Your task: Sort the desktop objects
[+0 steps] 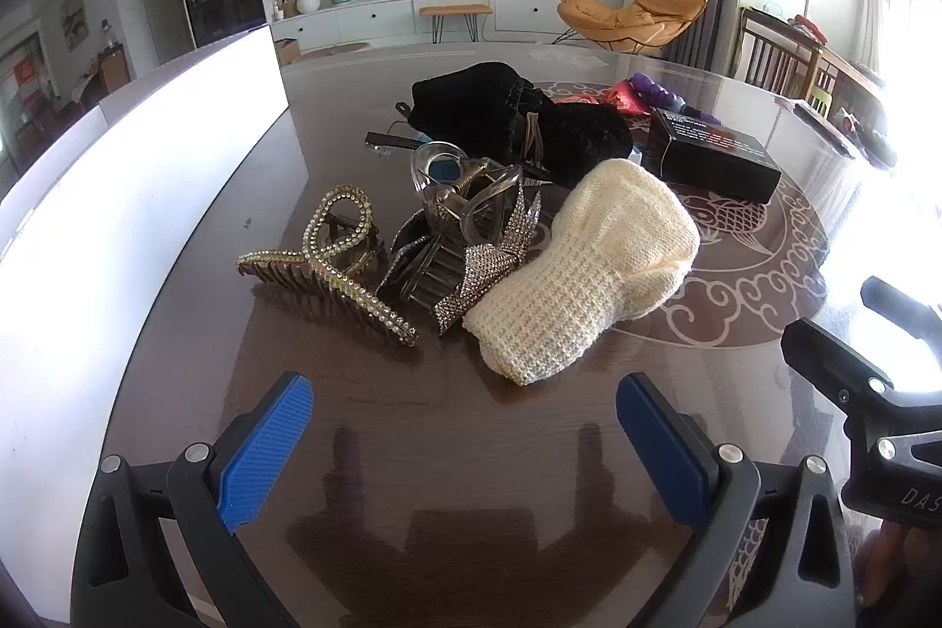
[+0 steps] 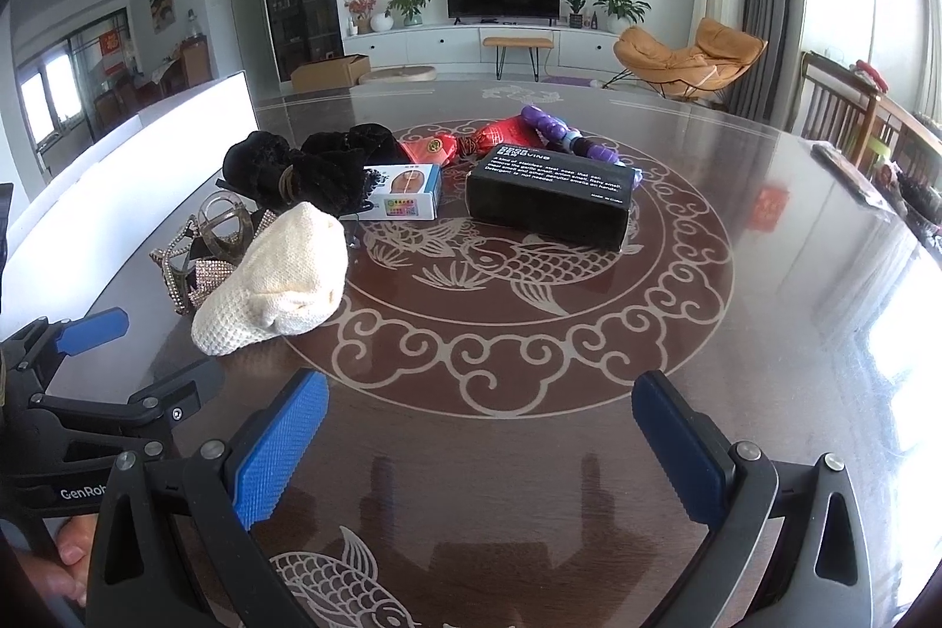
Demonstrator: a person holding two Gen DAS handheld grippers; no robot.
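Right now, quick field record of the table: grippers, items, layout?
left gripper: open, empty, above bare tabletop
right gripper: open, empty
surface: dark glossy round table with pale fish pattern
nearest left gripper: cream knitted pouch
hair clips: gold rhinestone claw clip, clear plastic claw clip, silver rhinestone bow clip, clustered beside the pouch
behind cluster: black velvet fabric piece
centre: black rectangular box with white print; small white-and-blue carton to its left
far side: purple ridged plastic item, red packets
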